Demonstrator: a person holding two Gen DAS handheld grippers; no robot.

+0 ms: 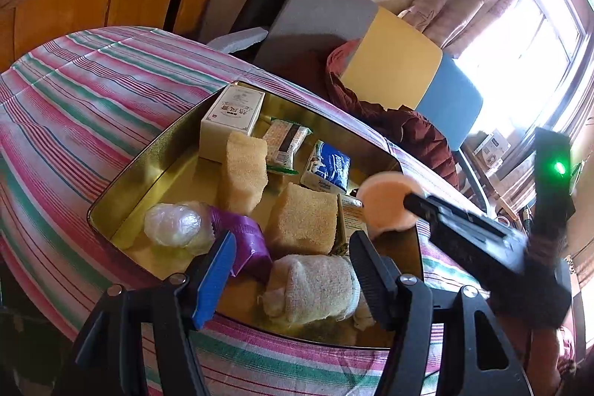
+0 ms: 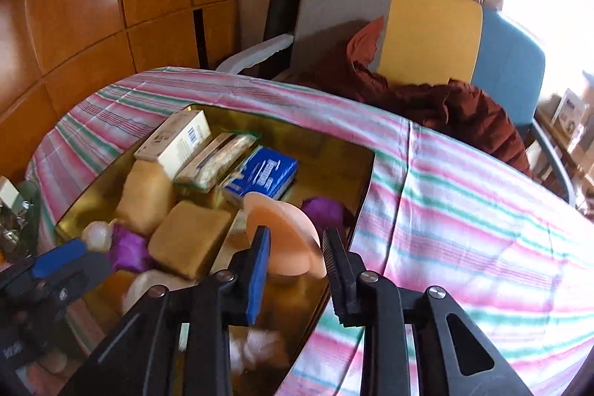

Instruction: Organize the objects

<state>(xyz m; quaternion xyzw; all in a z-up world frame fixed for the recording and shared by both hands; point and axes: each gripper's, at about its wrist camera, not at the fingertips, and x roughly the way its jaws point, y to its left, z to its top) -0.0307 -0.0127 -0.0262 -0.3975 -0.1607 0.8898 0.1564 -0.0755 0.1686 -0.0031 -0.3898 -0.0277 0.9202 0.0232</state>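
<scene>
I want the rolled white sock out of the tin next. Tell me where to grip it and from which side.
Grip the rolled white sock across its middle, coming from above at the tin's near edge. It lies on its side as a soft fat roll, with its ends left and right, so the open left claw hanging just over it can straddle its width. The purple wrapper sits close on the left.

Both grippers are matte black plastic with angular, triangular-cutout arms. On the left gripper (image 1: pixel 293 249) and the right gripper (image 2: pixel 295 247), one finger carries a bright blue pad (image 1: pixel 215 279) and the other a black ribbed pad (image 1: pixel 365 271). Round silver screws (image 1: pixel 407 280) sit at the finger pivots. Seen from the left wrist, the right gripper's body bears a glowing green light (image 1: pixel 558 167).
</scene>
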